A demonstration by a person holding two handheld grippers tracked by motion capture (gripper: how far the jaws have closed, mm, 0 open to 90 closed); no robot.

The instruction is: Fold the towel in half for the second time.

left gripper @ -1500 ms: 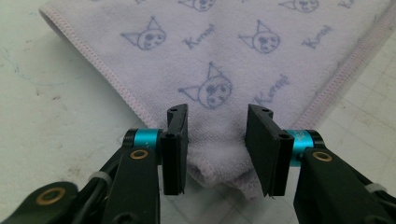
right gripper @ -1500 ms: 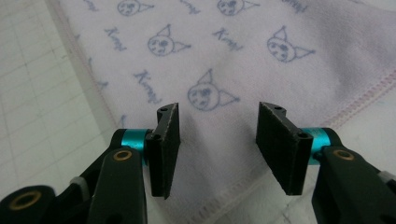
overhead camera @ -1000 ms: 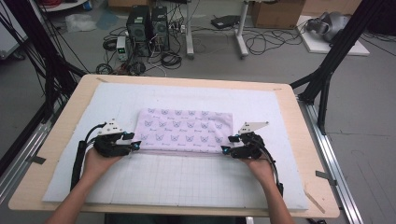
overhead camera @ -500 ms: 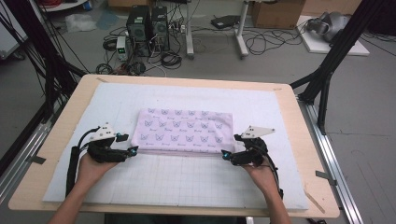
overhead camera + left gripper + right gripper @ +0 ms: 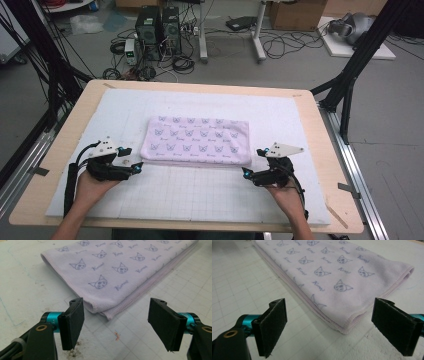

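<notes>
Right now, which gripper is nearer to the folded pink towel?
Left, narrowly. The left gripper sits just off the pink towel's near-left corner; the right gripper is slightly below its near-right corner. Both are open and apart from it.

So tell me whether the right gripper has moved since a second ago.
Yes. The right gripper has drawn back off the folded towel toward the table's near edge, jaws just opened, empty.

Soft matt cloth towel, stitched hems; white gridded mat, scuffed; pale smooth wooden table.
</notes>
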